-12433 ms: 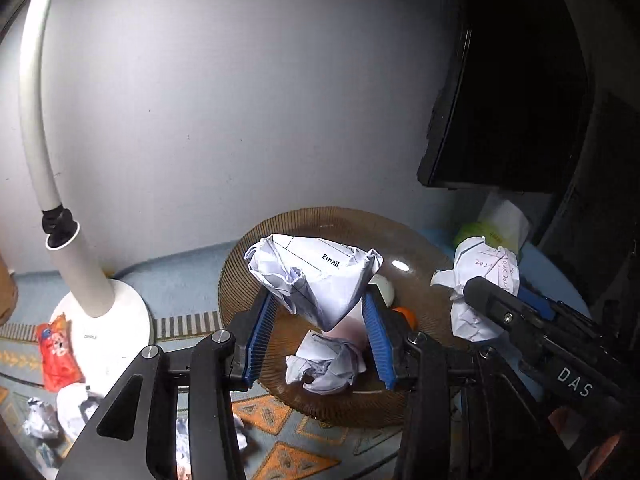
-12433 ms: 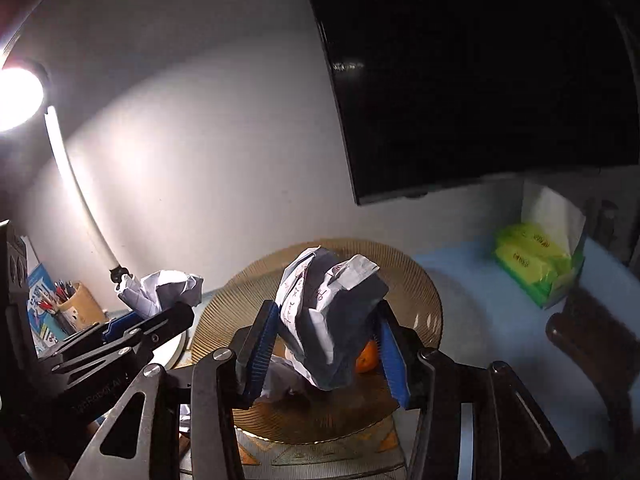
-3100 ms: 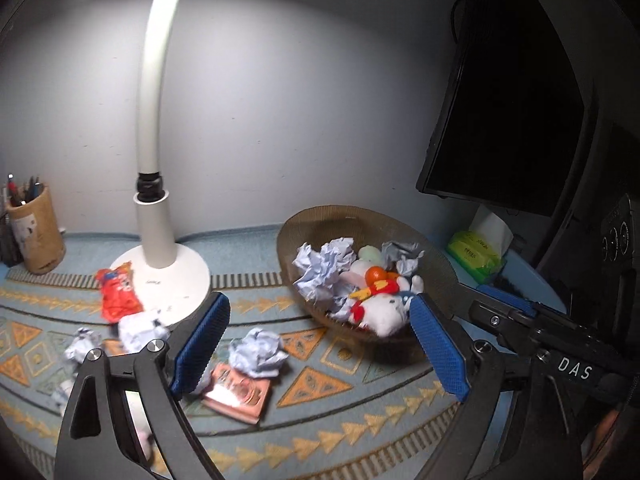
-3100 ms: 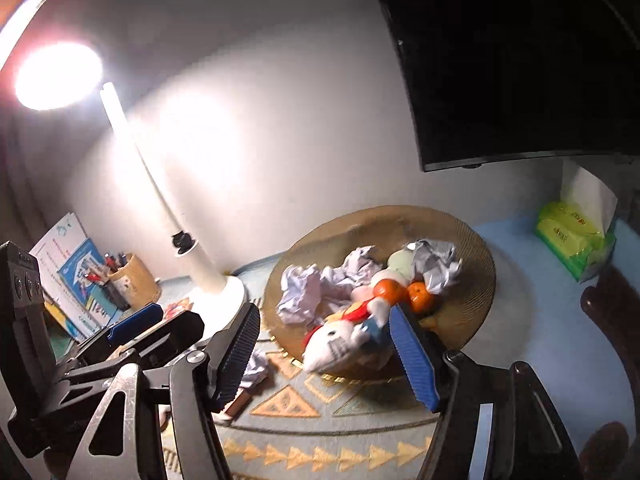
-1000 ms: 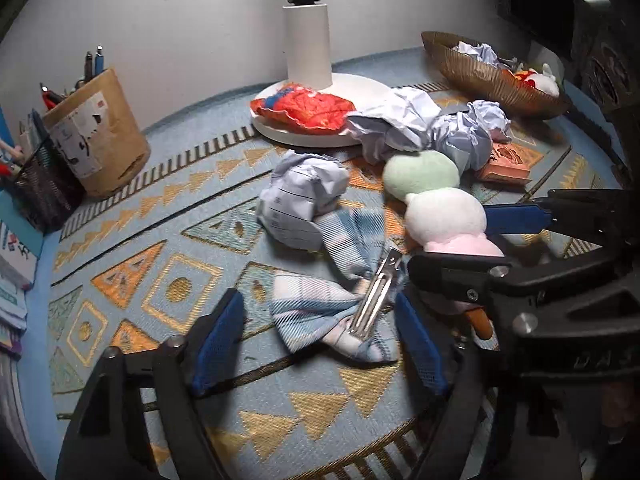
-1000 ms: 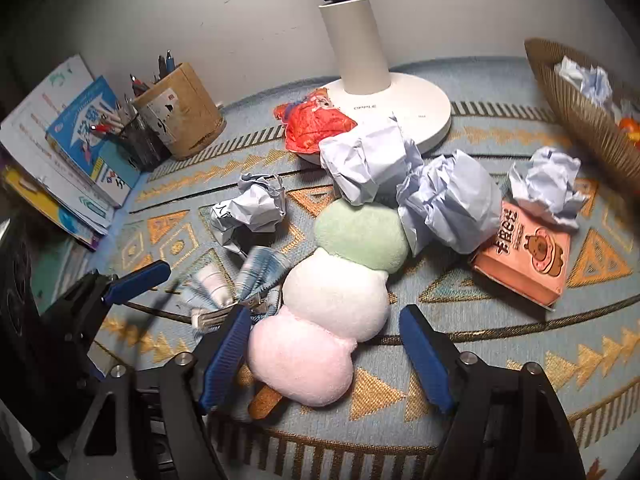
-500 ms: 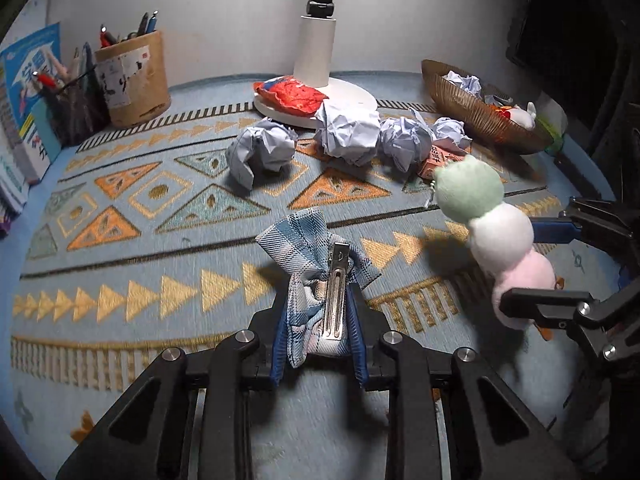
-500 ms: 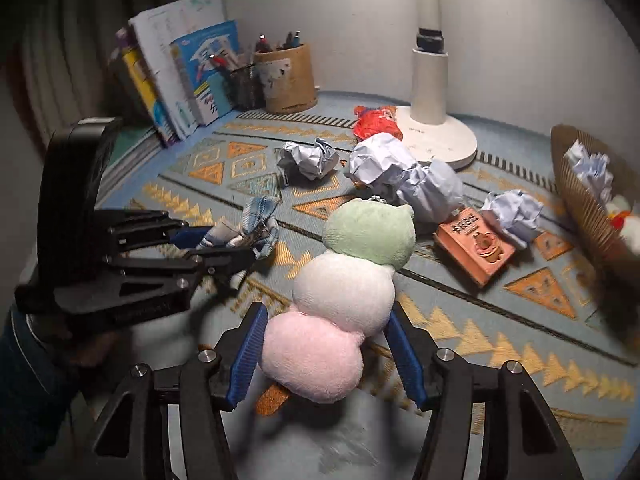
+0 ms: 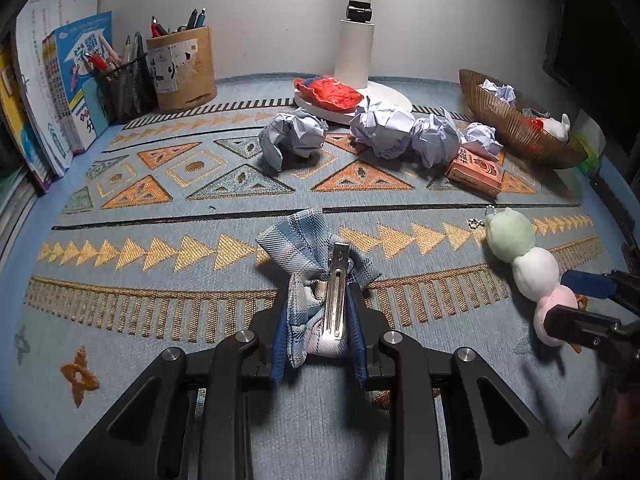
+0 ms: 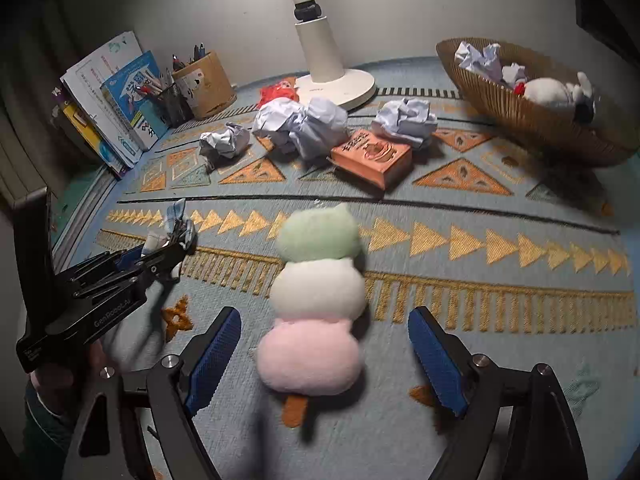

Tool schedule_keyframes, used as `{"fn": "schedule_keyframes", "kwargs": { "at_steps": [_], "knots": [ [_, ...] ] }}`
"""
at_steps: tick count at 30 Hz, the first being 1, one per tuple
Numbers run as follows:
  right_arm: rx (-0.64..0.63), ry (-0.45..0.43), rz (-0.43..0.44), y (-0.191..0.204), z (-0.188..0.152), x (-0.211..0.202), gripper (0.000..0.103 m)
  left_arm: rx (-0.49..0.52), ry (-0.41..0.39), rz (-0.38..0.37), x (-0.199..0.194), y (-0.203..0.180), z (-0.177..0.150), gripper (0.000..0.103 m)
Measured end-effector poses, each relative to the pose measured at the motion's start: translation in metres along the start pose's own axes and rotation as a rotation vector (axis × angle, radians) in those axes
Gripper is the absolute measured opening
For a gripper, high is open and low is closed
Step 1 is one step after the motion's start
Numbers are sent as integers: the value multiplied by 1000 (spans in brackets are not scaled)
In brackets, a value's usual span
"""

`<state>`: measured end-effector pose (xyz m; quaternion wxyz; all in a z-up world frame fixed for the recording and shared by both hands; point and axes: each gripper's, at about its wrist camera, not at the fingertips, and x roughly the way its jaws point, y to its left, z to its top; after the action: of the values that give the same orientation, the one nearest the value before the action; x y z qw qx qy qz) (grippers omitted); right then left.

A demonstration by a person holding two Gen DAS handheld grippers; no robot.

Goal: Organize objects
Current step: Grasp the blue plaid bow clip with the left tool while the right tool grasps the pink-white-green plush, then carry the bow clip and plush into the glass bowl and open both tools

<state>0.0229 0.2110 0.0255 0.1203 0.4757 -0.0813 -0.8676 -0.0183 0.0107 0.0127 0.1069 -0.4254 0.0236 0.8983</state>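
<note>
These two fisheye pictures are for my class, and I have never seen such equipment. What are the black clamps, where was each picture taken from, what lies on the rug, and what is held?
A person holds a two-fingered black clamp in each hand; each carries a camera looking along its fingers. The left gripper is shut on a blue plaid fabric bow with a metal hair clip. The right gripper has just been opening; its blue pads stand clear of the green, white and pink plush dumpling skewer lying between them. On the patterned blue and orange rug lie crumpled white paper balls, an orange carton, a red wrapper on the white lamp base, and a woven brown basket holding paper and a white toy.
</note>
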Motion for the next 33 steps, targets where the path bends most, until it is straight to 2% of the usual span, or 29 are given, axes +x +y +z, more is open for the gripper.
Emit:
{"fn": "schedule_keyframes", "kwargs": {
  "at_steps": [3,4,5,6,12,15,19,24,27,31,33],
  "knots": [
    [-37,-20,-98,15,-2,6,82,16,-9,11,-2,-4,-1,23],
    [-55,-17,-137,20,-2,10,76,19,-9,12,-2,-4,-2,23],
    [-68,-10,-151,23,-2,13,59,19,-11,10,-3,-4,-2,23],
    [-77,-11,-161,25,-2,14,51,17,-13,2,-4,-3,-2,23],
    [-109,-71,-106,27,-6,-1,49,-11,-32,4,-8,-2,1,23],
    [-109,-128,-72,24,0,-25,49,-67,-54,-88,-16,-9,13,23],
    [-115,-233,-106,10,18,-66,49,3,-118,-125,-30,-47,47,23],
    [-57,-376,-173,-31,56,-117,49,98,-209,-223,-40,-105,104,23],
    [47,-424,-120,-72,81,-139,49,129,-244,-279,-36,-138,137,23],
    [124,-468,-208,-117,118,-141,49,143,-264,-361,-18,-172,178,23],
    [162,-474,-212,-138,133,-135,49,155,-282,-377,-6,-187,194,23]
  ]
}}
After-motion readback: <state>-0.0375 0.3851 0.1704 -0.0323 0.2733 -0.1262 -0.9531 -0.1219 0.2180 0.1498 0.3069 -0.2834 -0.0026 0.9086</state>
